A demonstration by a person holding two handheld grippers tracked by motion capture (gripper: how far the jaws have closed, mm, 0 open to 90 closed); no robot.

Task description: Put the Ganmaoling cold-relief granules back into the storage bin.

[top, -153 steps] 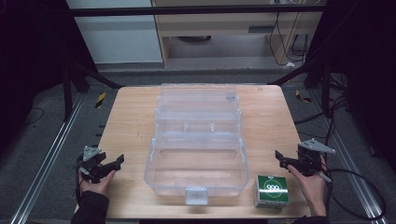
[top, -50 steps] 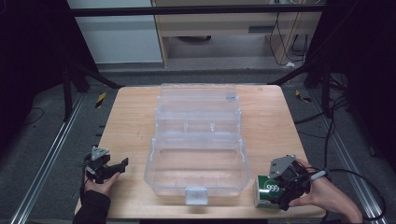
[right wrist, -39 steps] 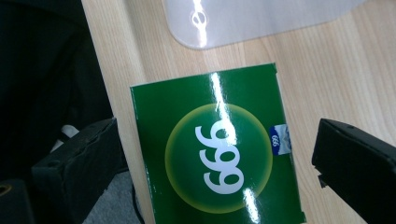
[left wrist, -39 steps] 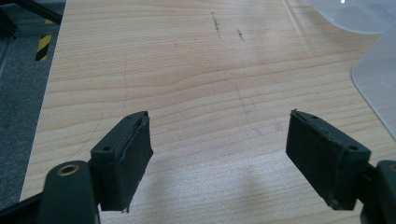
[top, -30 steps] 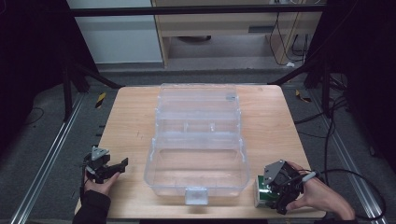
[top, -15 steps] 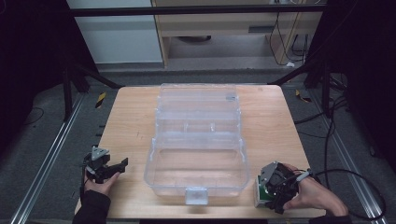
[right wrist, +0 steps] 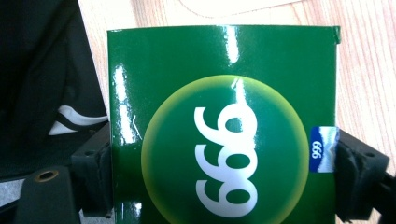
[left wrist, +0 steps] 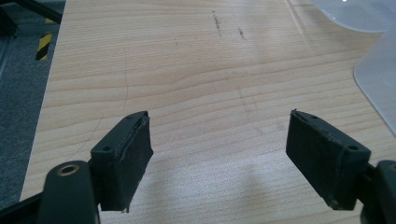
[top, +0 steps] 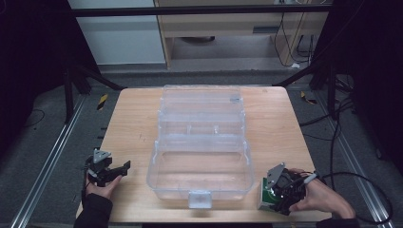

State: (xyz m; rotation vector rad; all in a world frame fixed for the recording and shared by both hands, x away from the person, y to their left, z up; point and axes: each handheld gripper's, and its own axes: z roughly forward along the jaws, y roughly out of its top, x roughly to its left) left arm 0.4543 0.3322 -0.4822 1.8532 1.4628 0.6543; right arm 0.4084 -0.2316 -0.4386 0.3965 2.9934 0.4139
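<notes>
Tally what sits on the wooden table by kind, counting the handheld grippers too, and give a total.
Clear plastic hinged organiser box, lid open: 1
Glossy green cardboard box printed 999: 1
Handheld black two-jaw grippers: 2, the left gripper open over bare wood, the right gripper shut on the green box
Total: 4

I'm looking at a lab-type recording bay: wooden table sitting inside a black metal frame, cables trailing lower right, hazard-striped tape marking grey carpet.
</notes>
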